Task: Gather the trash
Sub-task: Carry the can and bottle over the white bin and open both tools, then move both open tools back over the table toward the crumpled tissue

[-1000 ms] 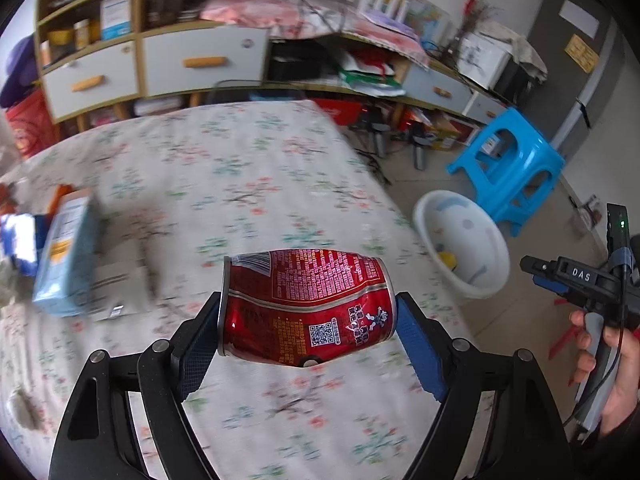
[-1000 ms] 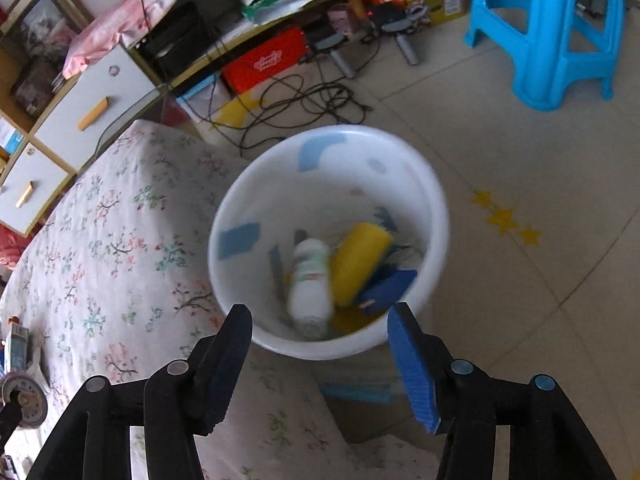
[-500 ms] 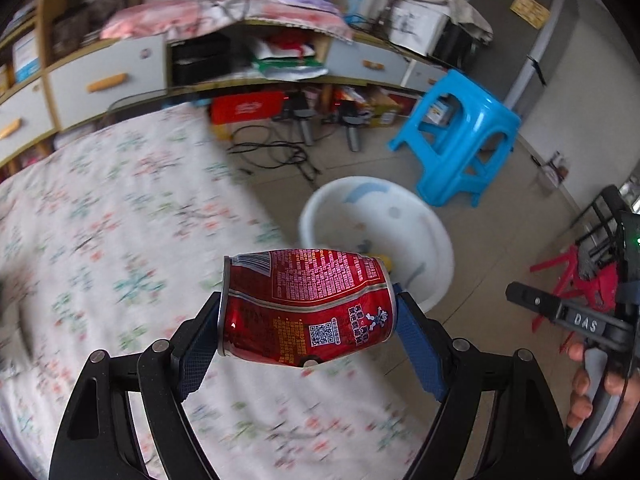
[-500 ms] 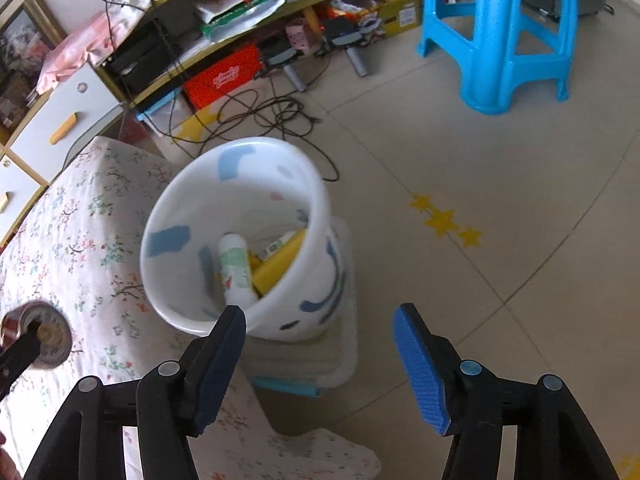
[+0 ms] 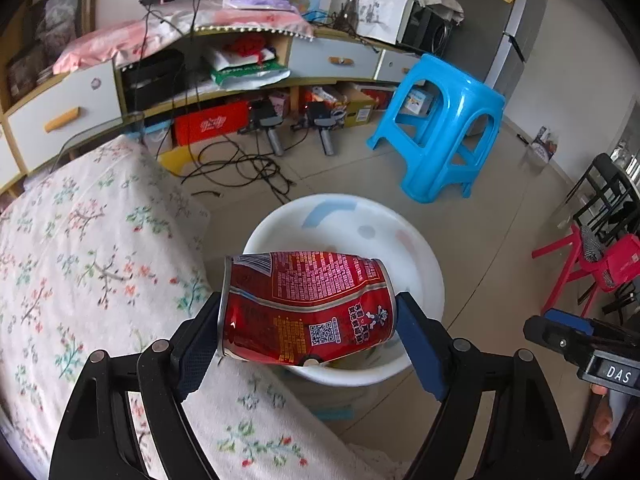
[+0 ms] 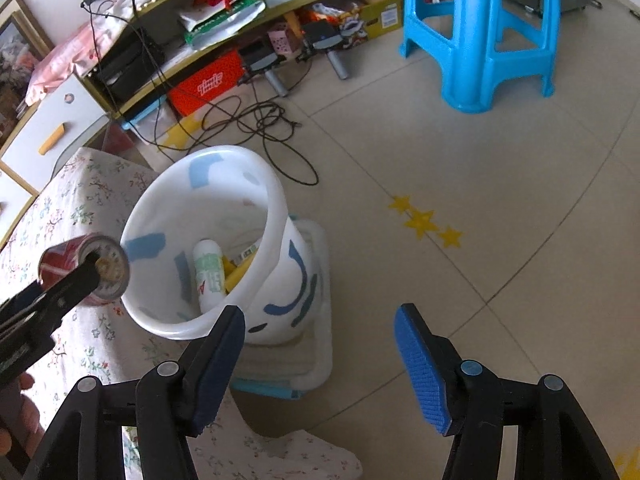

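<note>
Right then, the left tool [image 5: 308,320] was clamped end to end on a dented red can [image 5: 308,304], held sideways over the near rim of the white bin [image 5: 434,280]. From the right wrist view the can [image 6: 60,260] looked to sit above the bin's rim on the bed side, at the corner of the floral bed [image 5: 80,260], not clearly over the opening. The right tool [image 6: 320,344] had its jaws apart with nothing between them, hanging over the floor [image 6: 480,200] just beside the bin [image 6: 276,208]. The bin stood on a low white base [image 6: 320,344] and already held a white bottle [image 6: 208,268] and something yellow [image 6: 234,274].

Step judged: about to drop the can; this item nearly done, rest of the task not visible.

Risks:
- Release too early, and the can could hit the rim and bounce onto the bed or floor, since it looked close to the edge rather than the centre.
- Can lay crosswise and long; if one end caught the rim it could tip outward.
- Bin leaned in the right view and sat raised on its base; a knock from either tool might tip it and spill the contents.
- Dented can gripped by its ends, so it could slip or pivot out sideways if the hold loosened unevenly.
- Cables [image 6: 260,120] on the floor behind the bin: a rolling can could end up there.
</note>
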